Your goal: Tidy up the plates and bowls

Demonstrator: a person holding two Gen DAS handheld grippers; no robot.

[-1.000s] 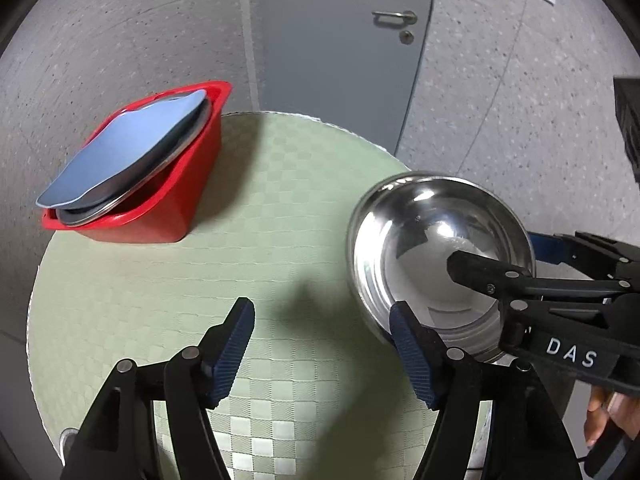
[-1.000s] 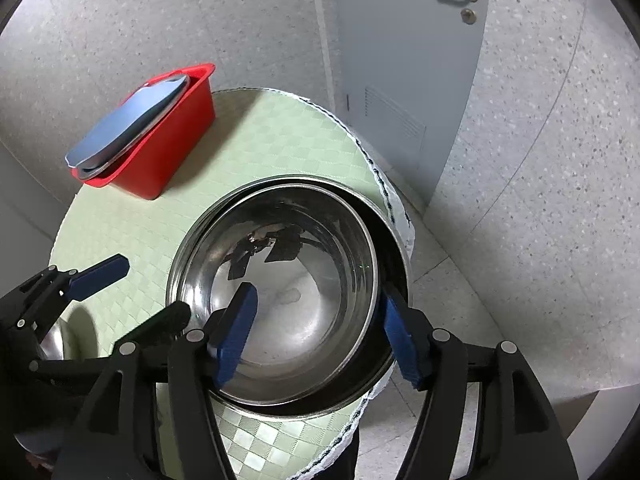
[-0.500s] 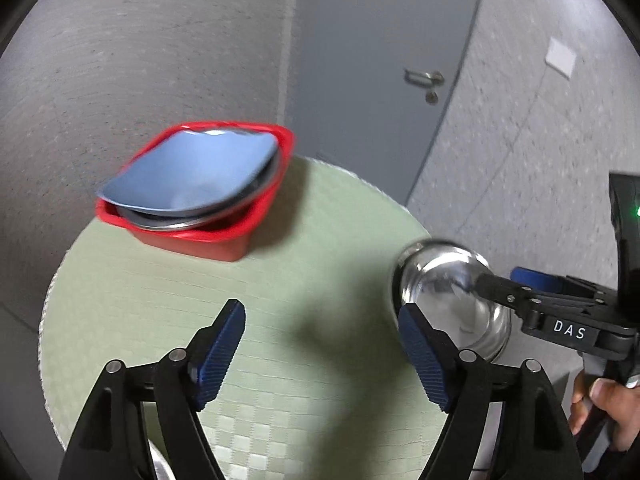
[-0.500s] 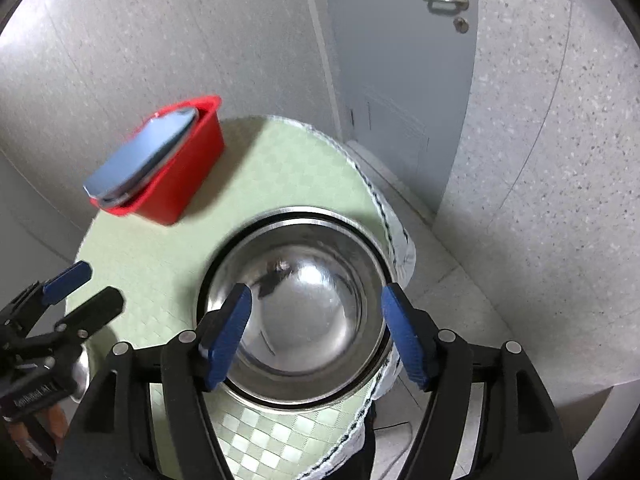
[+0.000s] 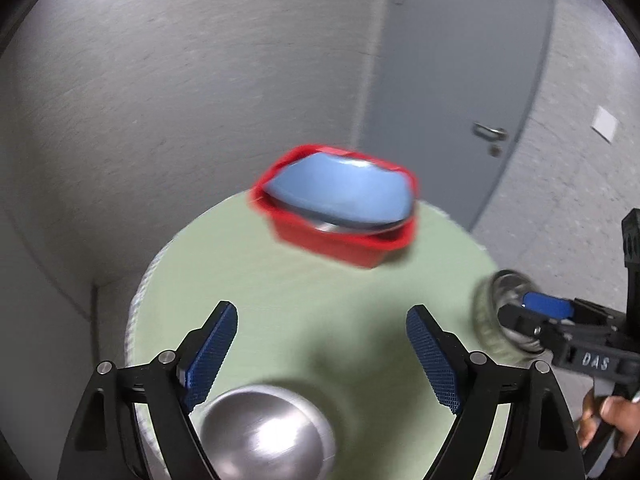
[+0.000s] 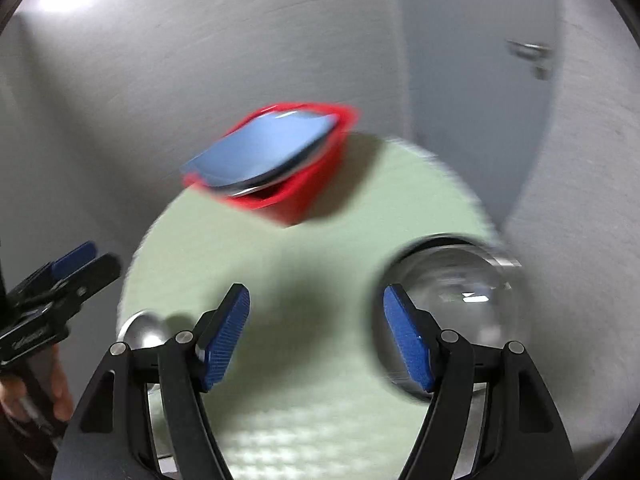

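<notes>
While plates fill the far red bin, two bowls wait on the table; both claws have just spread apart, empty.

The left gripper points steeply downward, its two blue-padded fingers spread wide with nothing between them; its jaws have just been opening. The right gripper tilts down likewise, its blue pads apart and gripping nothing, the jaws having just been opening too. From the left wrist view, the right gripper shows off to the right side, a hand wrapped round its handle. From the right wrist view, the left gripper sits far to the left, held by a hand.
</notes>
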